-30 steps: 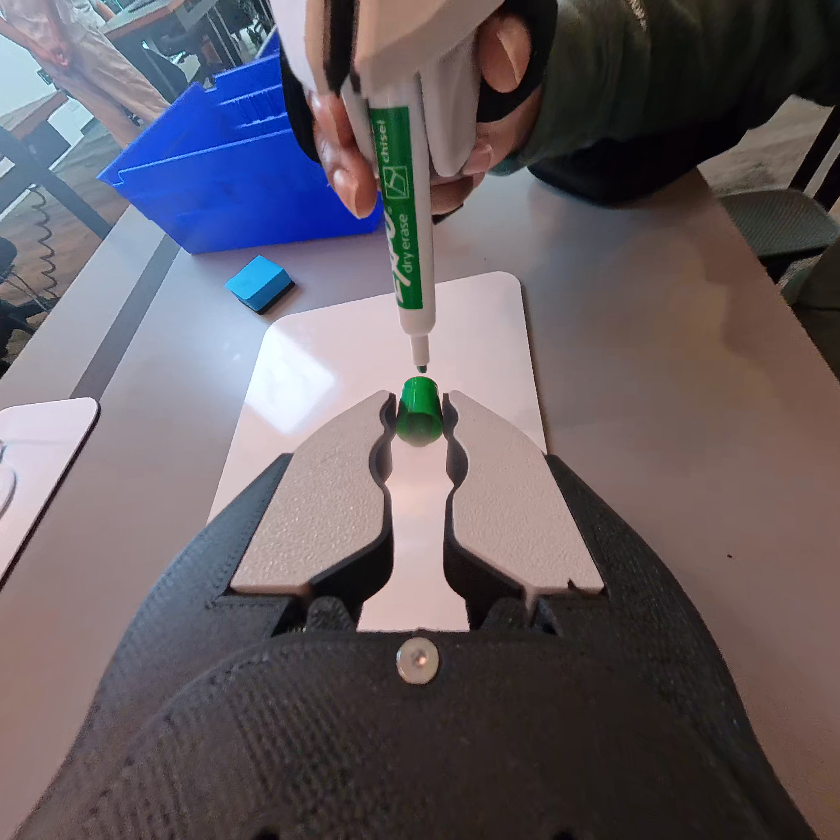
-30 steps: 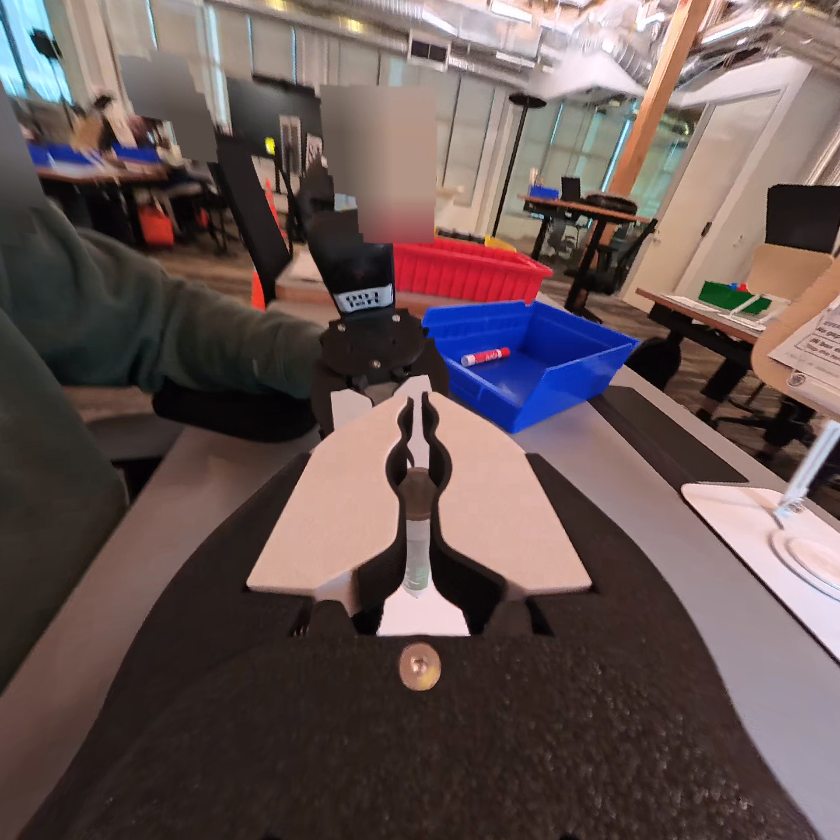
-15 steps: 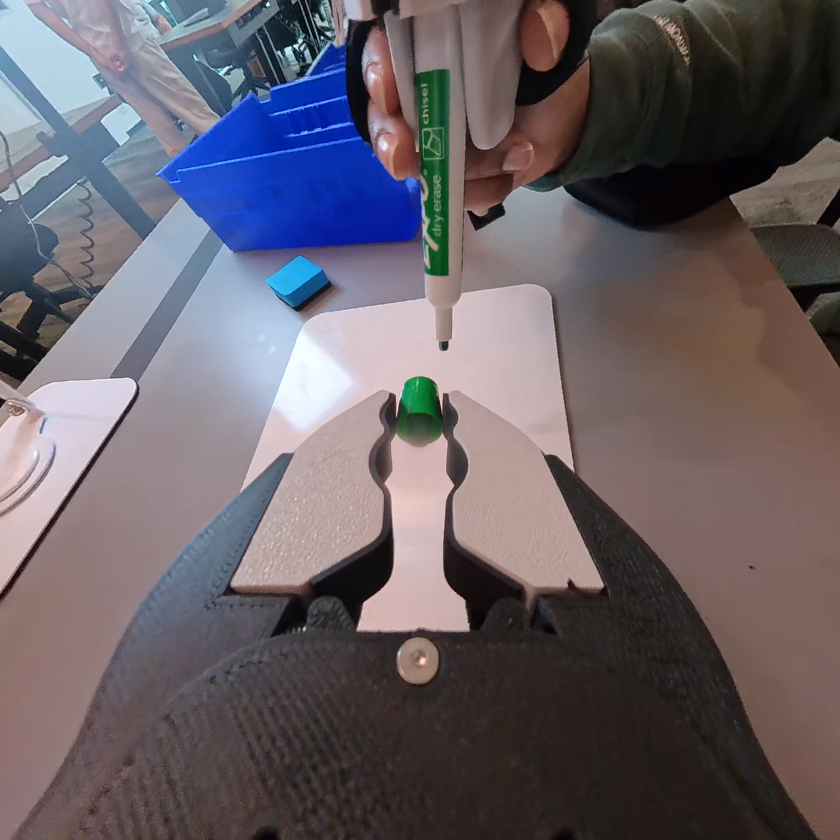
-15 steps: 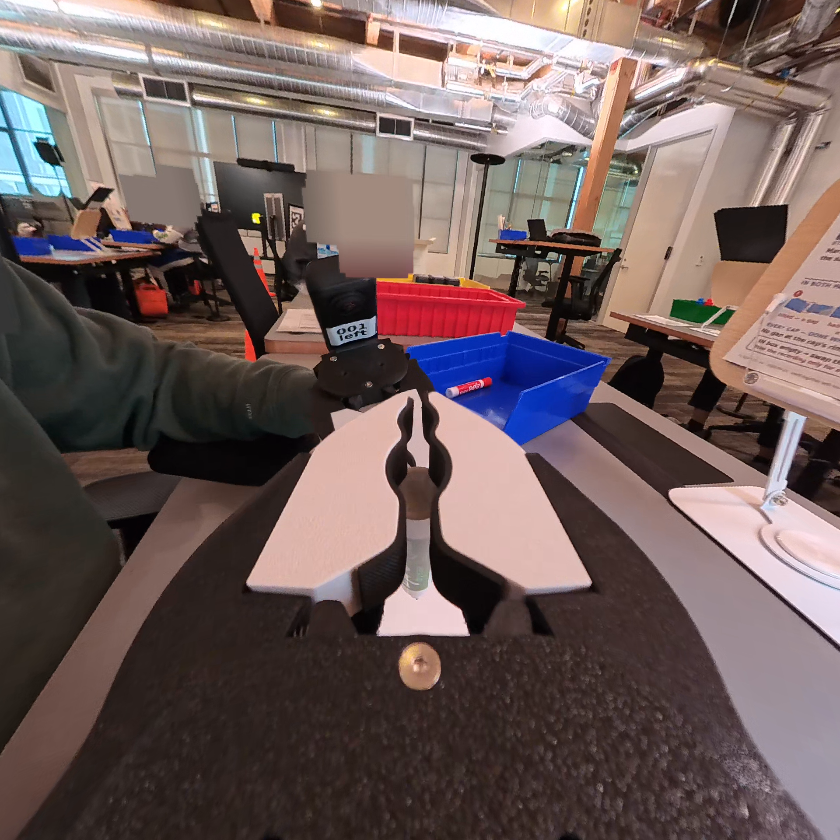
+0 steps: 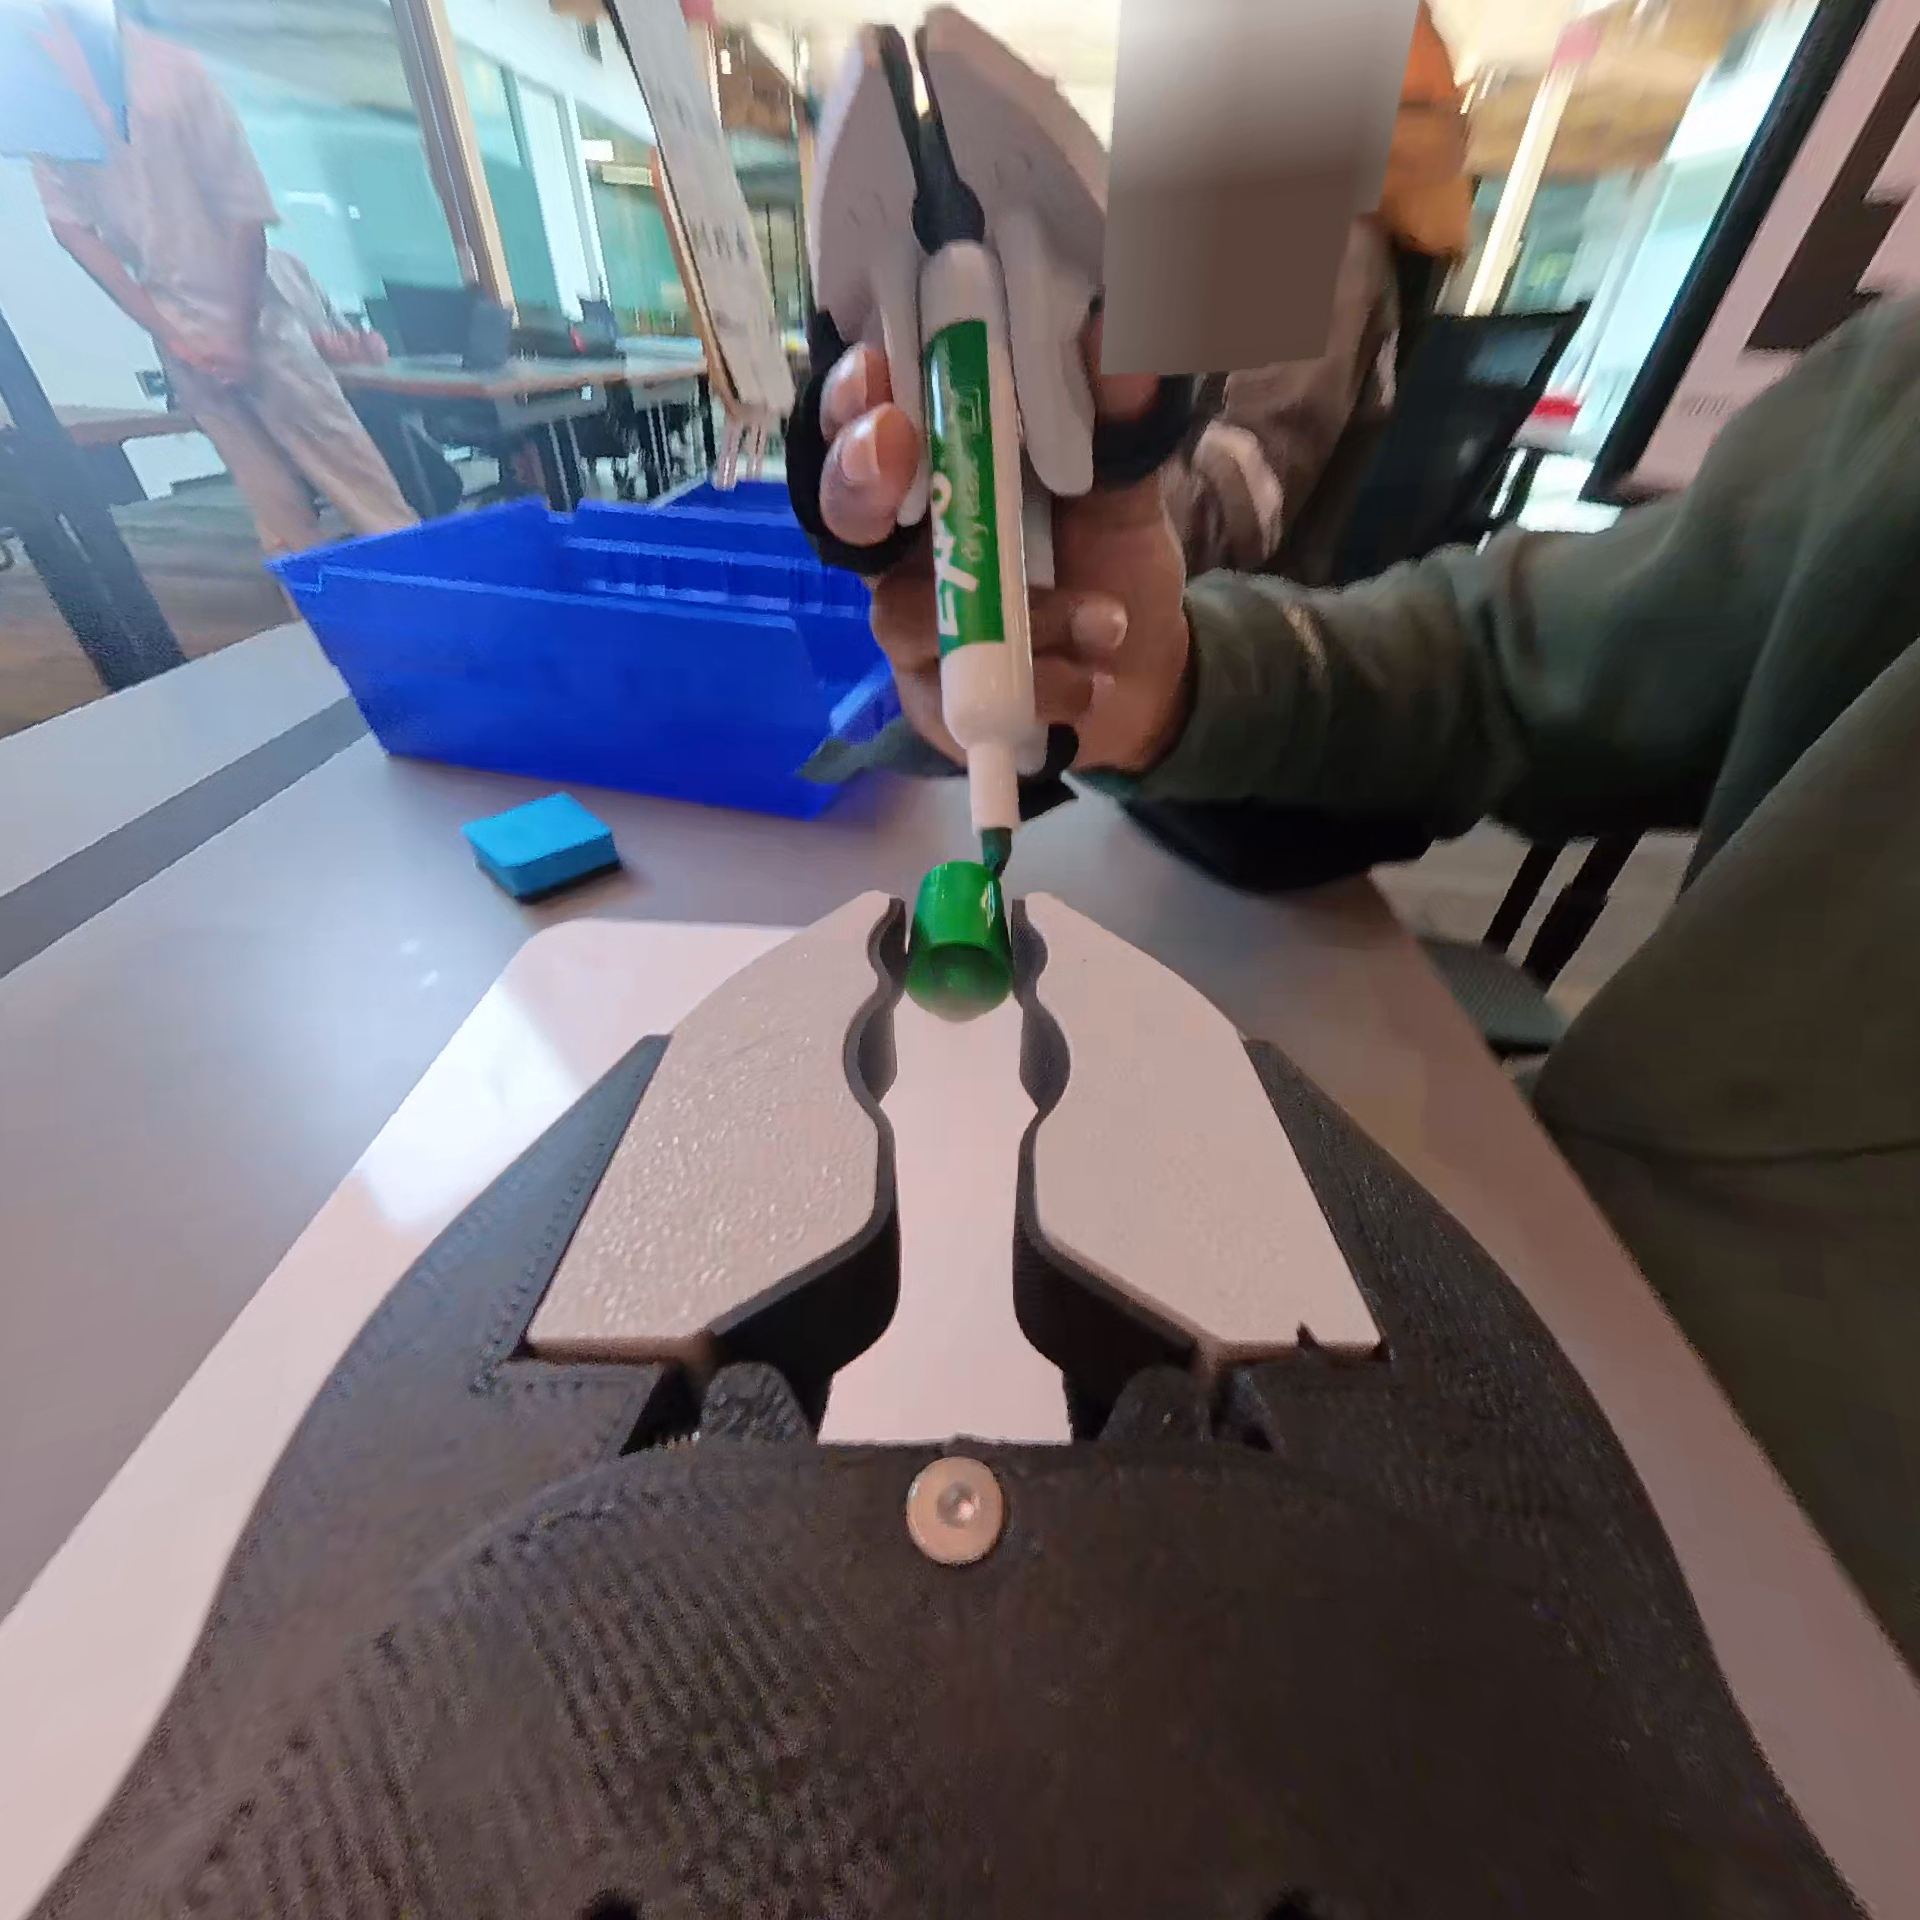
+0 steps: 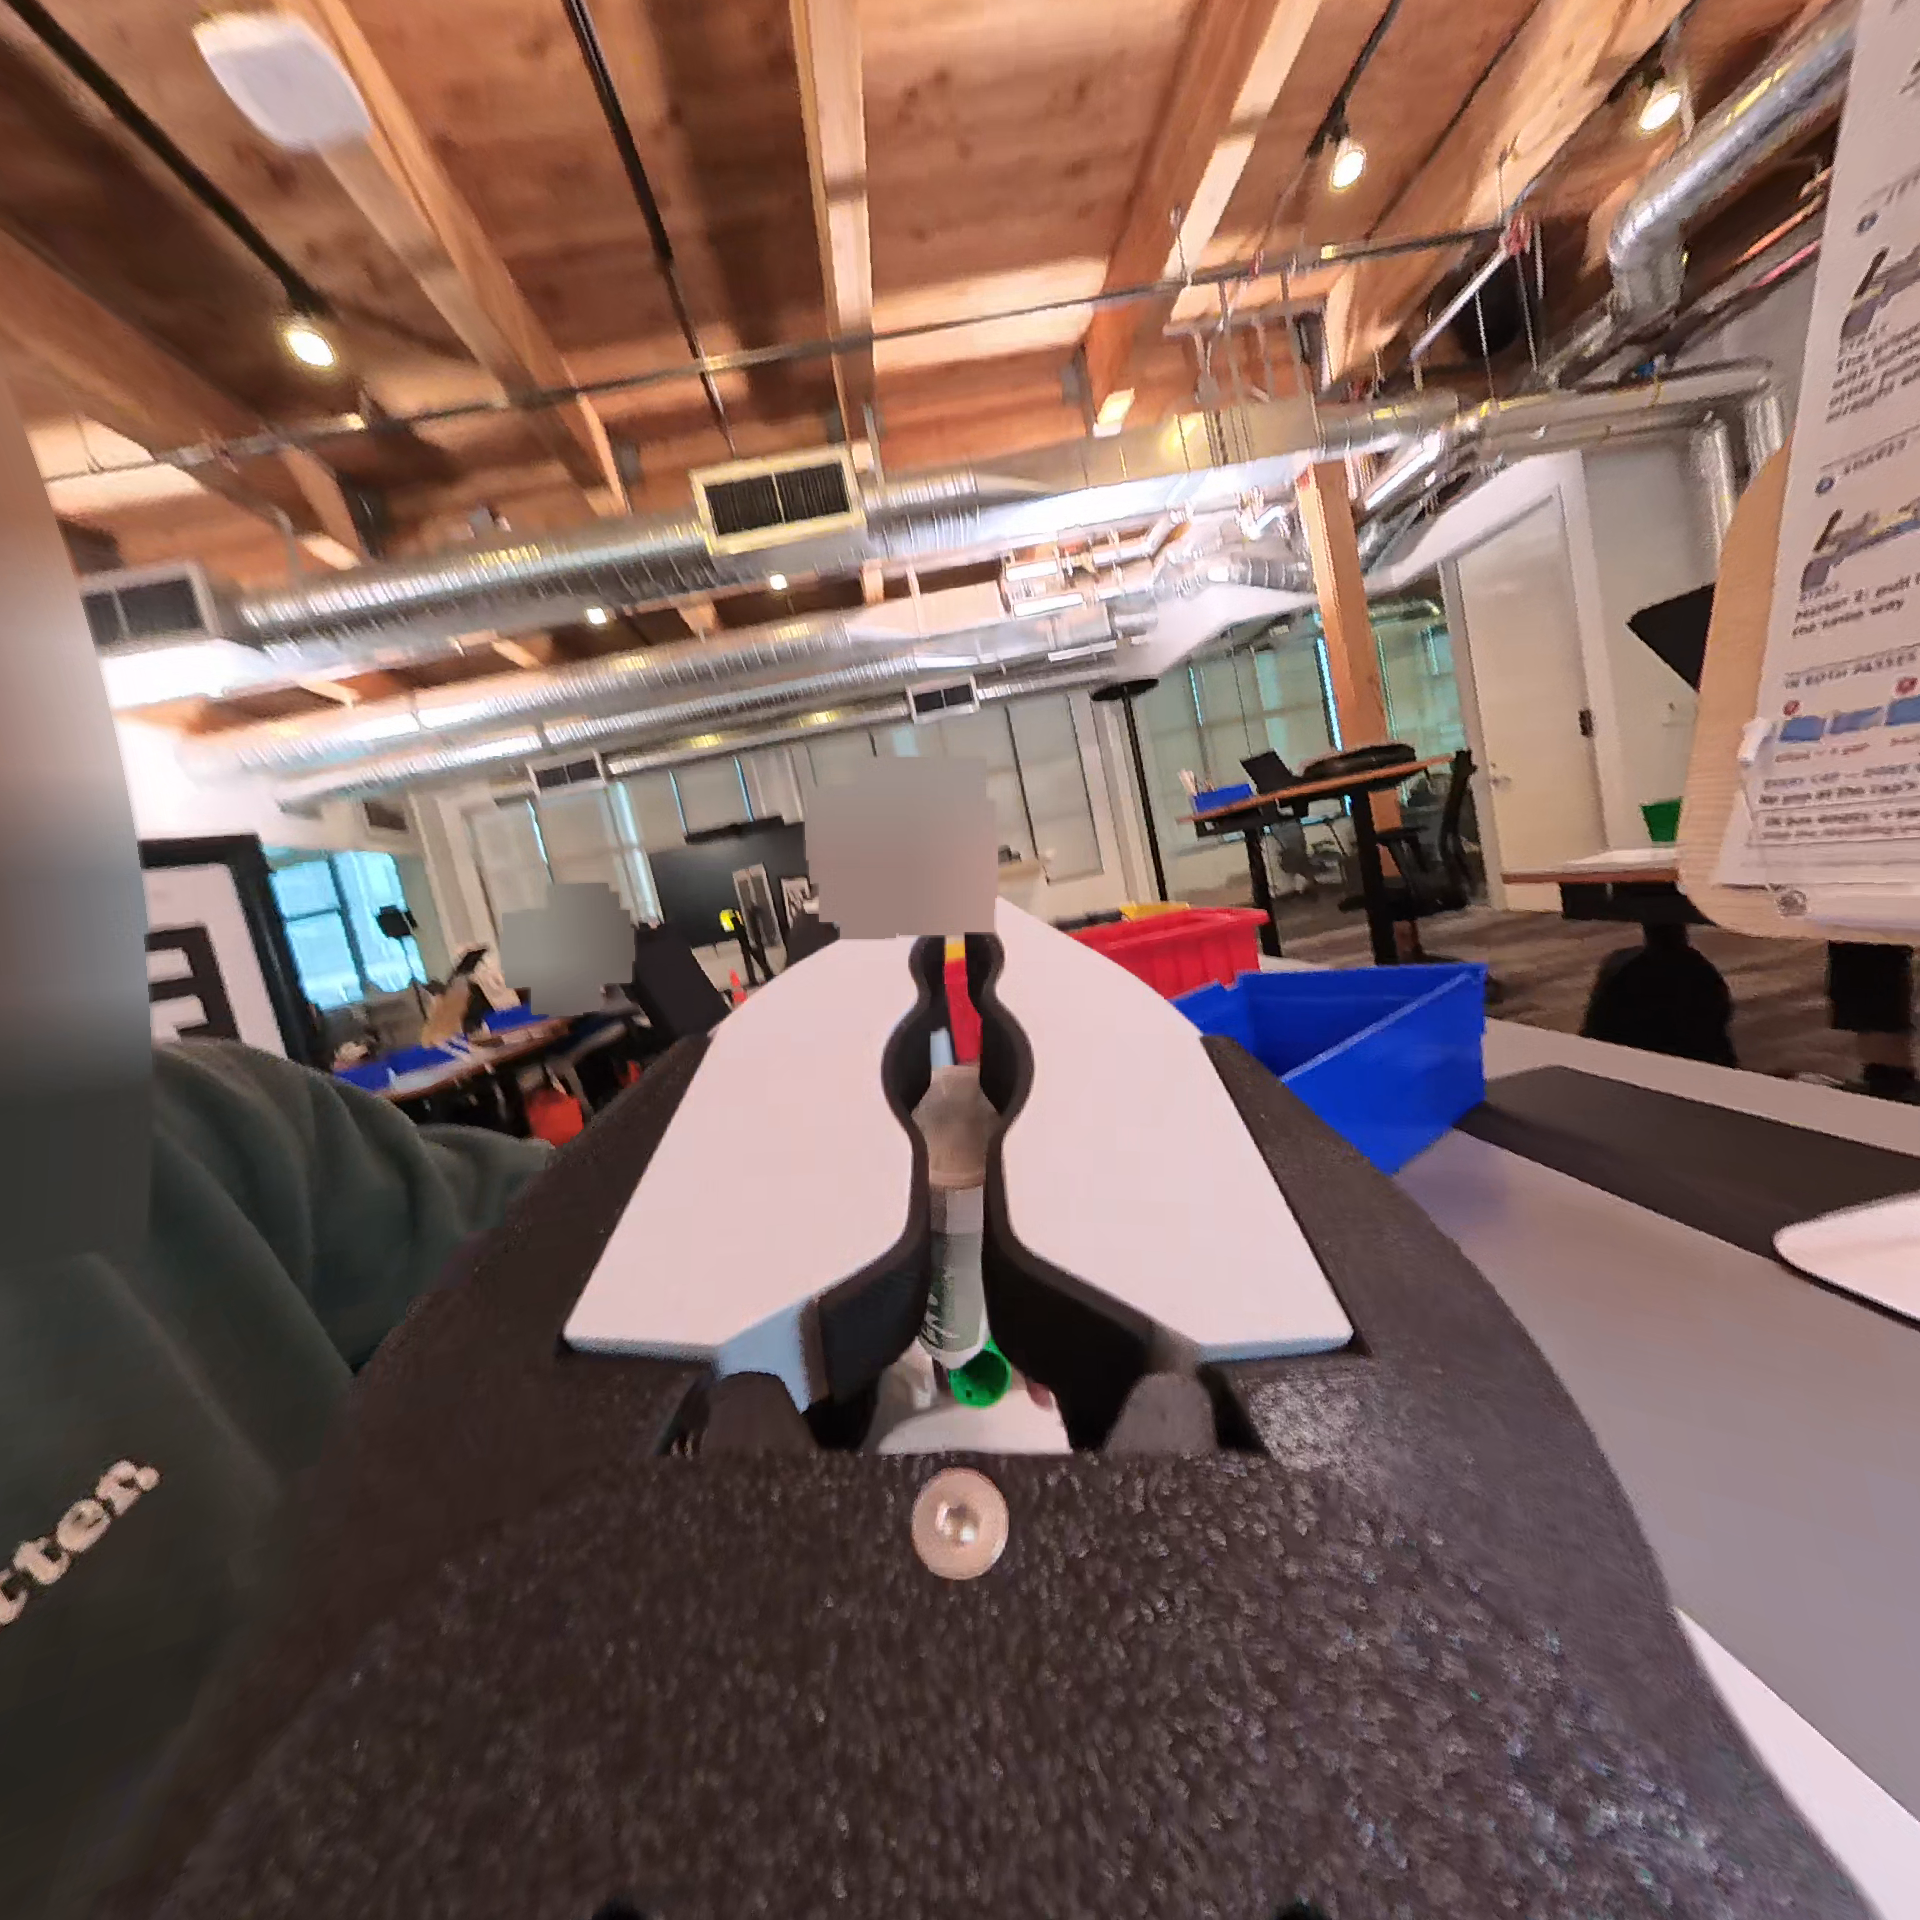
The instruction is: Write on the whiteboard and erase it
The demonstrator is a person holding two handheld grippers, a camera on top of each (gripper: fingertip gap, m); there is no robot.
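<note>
Since the earlier frames the marker (image 5: 977,520) has dropped until its tip meets the mouth of the green cap (image 5: 958,940) at centre frame, above the whiteboard (image 5: 499,1122). Recapping looks under way. The right gripper (image 5: 940,135) is clamped on the marker, the left gripper (image 5: 956,925) on the cap. Next: push straight in, then fetch the blue eraser (image 5: 540,857) at mid-left.

Ceiling: timber beams (image 6: 831,208) overhead, with silver ducts (image 6: 623,582) and a vent (image 6: 777,499) slung beneath
Light: small spotlights (image 6: 310,343) glowing on the beams
Windows: a glazed wall (image 6: 1039,769) at the far end
Furniture: desks (image 6: 1320,800) and office chairs (image 6: 1423,862) beyond the grey counter (image 6: 1662,1351)
Post: a timber column (image 6: 1340,623) on the right
</note>
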